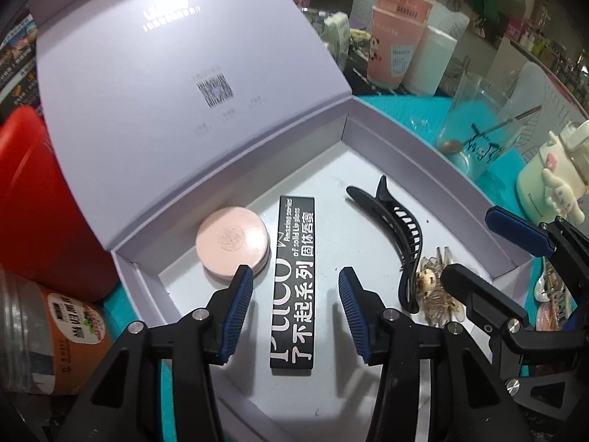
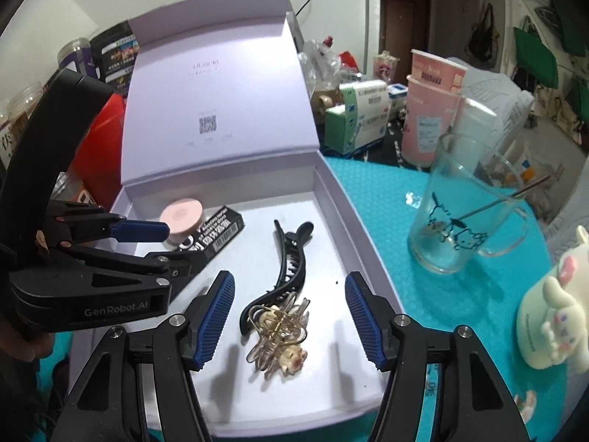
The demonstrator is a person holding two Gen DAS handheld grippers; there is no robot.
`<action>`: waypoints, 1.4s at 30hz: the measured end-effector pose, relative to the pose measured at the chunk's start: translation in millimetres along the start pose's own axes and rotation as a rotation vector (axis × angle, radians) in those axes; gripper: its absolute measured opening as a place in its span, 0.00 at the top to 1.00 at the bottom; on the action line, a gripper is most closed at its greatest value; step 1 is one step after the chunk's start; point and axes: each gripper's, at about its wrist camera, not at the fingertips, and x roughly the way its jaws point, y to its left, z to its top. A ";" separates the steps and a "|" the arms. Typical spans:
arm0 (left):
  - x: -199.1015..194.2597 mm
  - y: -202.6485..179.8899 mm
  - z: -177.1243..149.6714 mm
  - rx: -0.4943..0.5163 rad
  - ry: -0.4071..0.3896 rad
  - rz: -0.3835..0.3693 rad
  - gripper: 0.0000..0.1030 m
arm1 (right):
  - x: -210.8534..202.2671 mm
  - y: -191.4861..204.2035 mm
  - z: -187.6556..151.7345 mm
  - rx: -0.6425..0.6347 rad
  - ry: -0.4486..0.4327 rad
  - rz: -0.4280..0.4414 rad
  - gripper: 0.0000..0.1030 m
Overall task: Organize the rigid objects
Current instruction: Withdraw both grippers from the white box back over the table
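Left wrist view: lilac cardboard box (image 1: 434, 154), lid up, holds four items: round pink compact (image 1: 232, 245), black rectangular lip-gloss carton (image 1: 294, 276), black hair clip (image 1: 395, 235), clear claw clip (image 1: 438, 294). My left gripper (image 1: 296, 294) straddles the carton, jaws apart, not gripping; my right gripper (image 2: 291, 316) gapes empty over the claw clip. I judge packing nearly finished; lid unclosed.

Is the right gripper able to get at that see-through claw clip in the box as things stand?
Probably yes. The right gripper hangs open right above the claw clip, with nothing over it. The black clip touches its far side, so a grab might nudge that too.
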 end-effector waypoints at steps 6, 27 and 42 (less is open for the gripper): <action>-20.7 -0.2 -1.8 0.011 -0.044 0.028 0.53 | -17.1 1.5 3.9 0.000 -0.035 0.003 0.39; -112.7 -11.5 -15.3 0.044 -0.217 -0.006 0.53 | -101.5 8.7 9.1 0.023 -0.169 -0.061 0.35; -167.8 -17.4 -48.6 0.039 -0.324 -0.015 0.23 | -148.3 10.0 -12.6 0.084 -0.189 -0.089 0.35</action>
